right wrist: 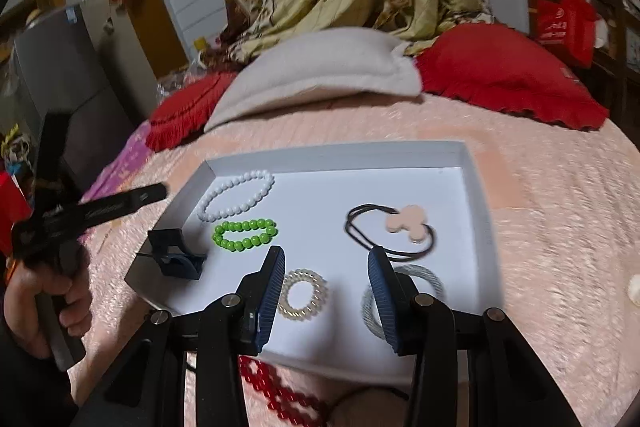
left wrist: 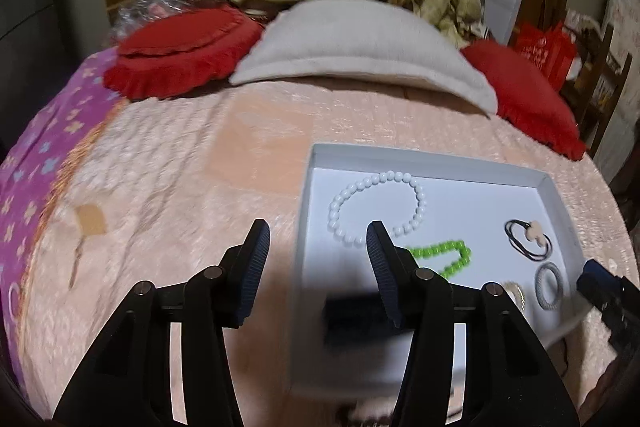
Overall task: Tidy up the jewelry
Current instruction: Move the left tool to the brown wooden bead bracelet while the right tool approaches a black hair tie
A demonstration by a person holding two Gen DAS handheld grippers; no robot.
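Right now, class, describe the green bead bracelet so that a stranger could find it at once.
Find the shallow white tray on the pink bedspread. Near its left wall, just in front of the white pearl bracelet, lies the green bead bracelet, the only bright green piece.

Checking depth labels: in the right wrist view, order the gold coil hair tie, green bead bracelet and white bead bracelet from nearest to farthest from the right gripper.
1. Gold coil hair tie, just ahead of the right gripper.
2. Green bead bracelet, farther left.
3. White bead bracelet, far-left tray corner.
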